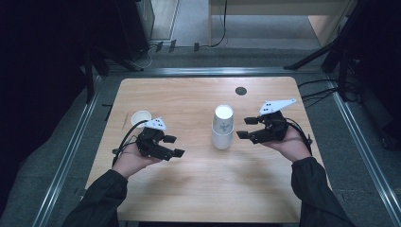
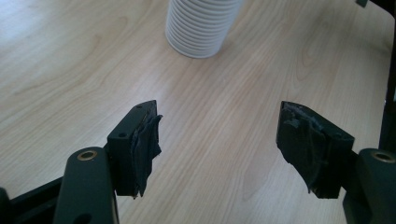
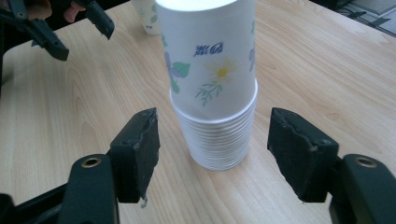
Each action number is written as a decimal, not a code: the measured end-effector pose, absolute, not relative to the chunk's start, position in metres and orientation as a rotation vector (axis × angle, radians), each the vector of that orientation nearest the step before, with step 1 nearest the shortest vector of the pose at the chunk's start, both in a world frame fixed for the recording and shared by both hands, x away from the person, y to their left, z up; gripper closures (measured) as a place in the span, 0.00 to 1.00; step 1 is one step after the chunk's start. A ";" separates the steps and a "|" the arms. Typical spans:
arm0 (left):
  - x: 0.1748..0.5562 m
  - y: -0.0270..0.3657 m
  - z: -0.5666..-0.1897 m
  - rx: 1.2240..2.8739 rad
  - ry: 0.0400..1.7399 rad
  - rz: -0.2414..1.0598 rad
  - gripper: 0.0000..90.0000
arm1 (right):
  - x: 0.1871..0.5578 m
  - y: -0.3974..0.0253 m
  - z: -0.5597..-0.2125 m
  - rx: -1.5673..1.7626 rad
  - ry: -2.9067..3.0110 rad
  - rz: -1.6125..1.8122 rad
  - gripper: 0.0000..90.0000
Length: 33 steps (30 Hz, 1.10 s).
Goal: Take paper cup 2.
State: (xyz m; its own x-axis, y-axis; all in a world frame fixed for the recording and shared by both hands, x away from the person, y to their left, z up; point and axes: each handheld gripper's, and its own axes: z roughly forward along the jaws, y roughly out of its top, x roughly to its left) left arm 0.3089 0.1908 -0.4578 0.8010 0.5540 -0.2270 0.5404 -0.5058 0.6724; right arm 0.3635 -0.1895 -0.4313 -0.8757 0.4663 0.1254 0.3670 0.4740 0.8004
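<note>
Care matters: right tongs point(image 3: 212, 154), spread, should pinch the top cup point(image 3: 210, 60) gently; left tongs point(image 2: 219, 144), spread, steady the stack point(image 2: 201, 28).

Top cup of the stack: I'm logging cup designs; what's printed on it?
Top cup: white with blue and yellow flowers, clearest in the right gripper view.

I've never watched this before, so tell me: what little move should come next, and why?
Probably ease the right gripper forward until its open jaws flank the stack of paper cups. The stack stands upright just ahead, centred between those jaws, while the open left gripper sits farther off.
</note>
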 end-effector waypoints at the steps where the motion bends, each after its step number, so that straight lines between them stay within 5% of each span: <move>1: 0.308 0.189 -0.459 2.224 0.792 0.022 0.33 | 0.367 -0.187 -0.428 0.703 2.620 1.347 0.36; 33: 0.308 0.182 -0.465 2.269 0.707 0.000 0.33 | 0.417 -0.113 -0.389 0.437 2.944 0.966 0.27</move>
State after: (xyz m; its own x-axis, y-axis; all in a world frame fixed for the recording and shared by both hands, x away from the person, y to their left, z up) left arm 0.3076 0.1816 -0.4652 0.8475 0.4892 -0.2061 0.4893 -0.5692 0.6608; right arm 0.4173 -0.1126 -0.3892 -0.9610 0.2665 0.0744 0.2588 0.7705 0.5826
